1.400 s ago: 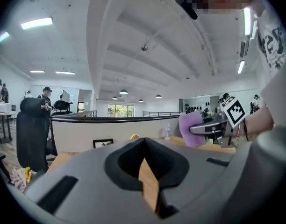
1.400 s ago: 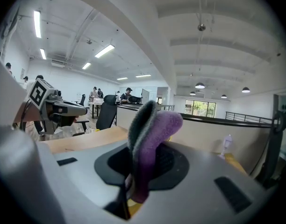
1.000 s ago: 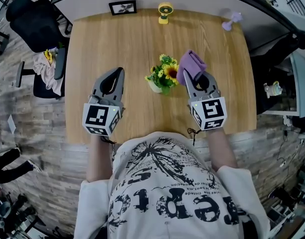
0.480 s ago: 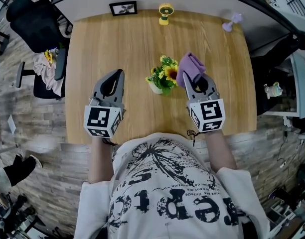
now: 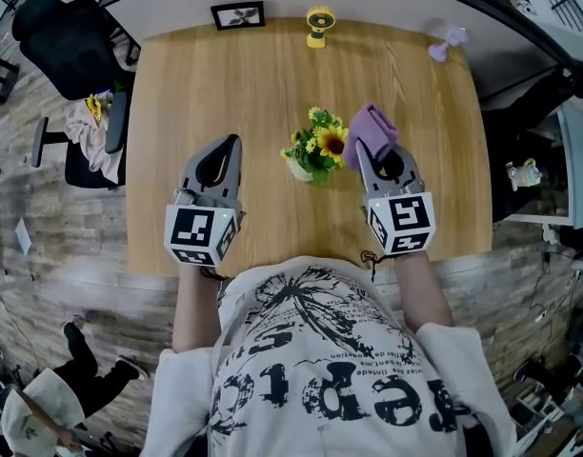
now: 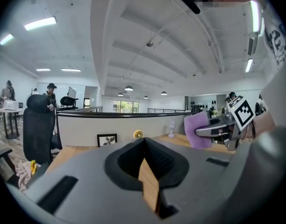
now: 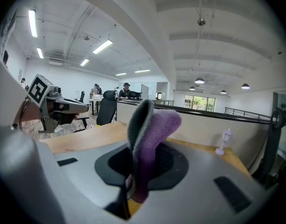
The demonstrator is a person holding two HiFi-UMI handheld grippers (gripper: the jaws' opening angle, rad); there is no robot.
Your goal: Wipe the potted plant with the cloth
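The left claw hovers shut and empty over the tabletop. To its right stands the potted plant, yellow flowers filling its white pot. The right claw pinches the folded purple cloth, which stands lengthwise out of the jaws just beside the blooms.

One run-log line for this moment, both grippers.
left gripper: shut, empty | right gripper: shut on purple cloth | cloth beside potted plant, contact unclear
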